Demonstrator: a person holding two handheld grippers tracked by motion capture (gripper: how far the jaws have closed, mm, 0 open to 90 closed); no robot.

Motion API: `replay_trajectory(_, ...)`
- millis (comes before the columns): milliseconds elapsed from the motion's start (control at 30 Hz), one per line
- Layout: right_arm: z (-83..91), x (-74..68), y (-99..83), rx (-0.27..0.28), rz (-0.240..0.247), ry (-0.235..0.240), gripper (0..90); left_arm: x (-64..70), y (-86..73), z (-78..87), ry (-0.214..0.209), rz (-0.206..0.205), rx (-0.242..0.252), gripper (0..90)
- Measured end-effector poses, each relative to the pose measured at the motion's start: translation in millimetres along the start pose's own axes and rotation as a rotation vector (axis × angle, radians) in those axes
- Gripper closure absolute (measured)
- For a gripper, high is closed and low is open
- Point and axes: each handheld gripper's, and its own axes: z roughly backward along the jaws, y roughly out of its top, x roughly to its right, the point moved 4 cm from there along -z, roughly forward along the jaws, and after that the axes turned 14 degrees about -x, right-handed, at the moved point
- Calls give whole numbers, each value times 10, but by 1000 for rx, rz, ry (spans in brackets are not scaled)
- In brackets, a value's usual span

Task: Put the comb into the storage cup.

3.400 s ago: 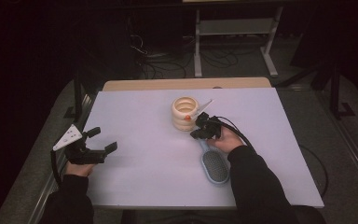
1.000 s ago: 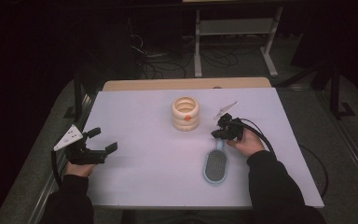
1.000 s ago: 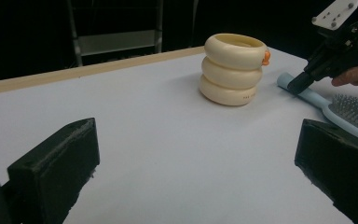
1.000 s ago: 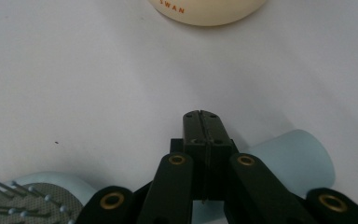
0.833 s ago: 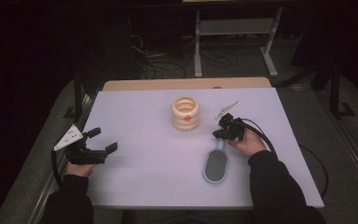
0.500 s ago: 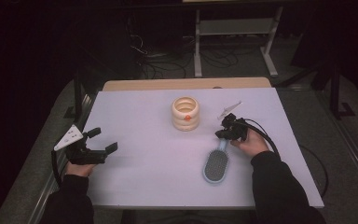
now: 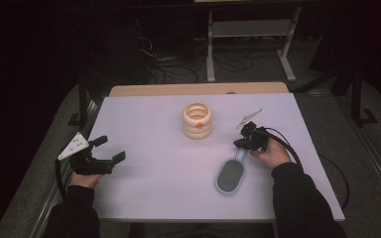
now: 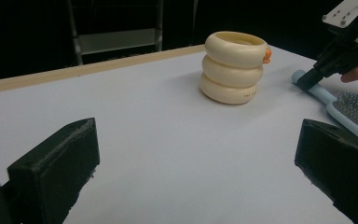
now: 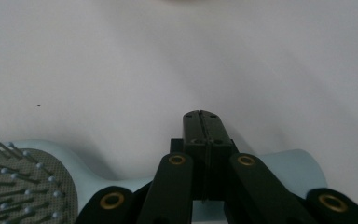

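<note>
- High view: right gripper [image 7: 245, 140] sits at the handle end of the pale blue hairbrush [image 7: 230, 173], which lies bristles-up on the white bench [image 7: 154, 168], right of centre and near the person's side. Fingers look drawn together; from here I cannot tell whether the handle is between them or under them. Risk: if they only press on top of the handle, a lift would leave the brush behind or tip its head up.
- High view: cream stacked-ring holder [image 7: 197, 120] stands just beyond the brush, apart from it. A swing of the brush head toward the far side could knock it over or shove it.
- High view: left gripper [image 7: 105, 154] hovers at the bench's left edge, fingers apart, holding nothing, well away from the brush. Little risk there unless it reaches in across the right arm's cable.
- Left gripper view: its two fingers [image 8: 56, 175] stand wide apart over bare bench. Right gripper's tip touches the handle end beside the holder [image 8: 233, 66]; contact sits at the very end, so the heavier bristle head would sag or pivot.
- Right gripper view: fingers [image 9: 201, 123] closed flat against each other, with the handle [image 9: 291, 165] running beneath them, not between. Judgement: no real hold; a push could skid the smooth handle sideways.
</note>
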Motion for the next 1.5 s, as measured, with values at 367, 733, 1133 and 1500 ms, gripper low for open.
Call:
replay_trajectory(367, 31, 36, -93, -5, -11, 2, 890, 2, -2, -1, 1, -2, -2, 0)
replay_trajectory(733, 74, 89, -204, -9, -29, -1, 890, 4, -3, -1, 2, -4, -5, 0)
replay_trajectory(1133, 106, 129, -312, -26, -45, 2, 890, -1, -5, -4, 2, 0, -5, 0)
replay_trajectory(1500, 126, 153, -455, -48, -62, 12, 890, -1, -6, -6, 2, -2, -8, 0)
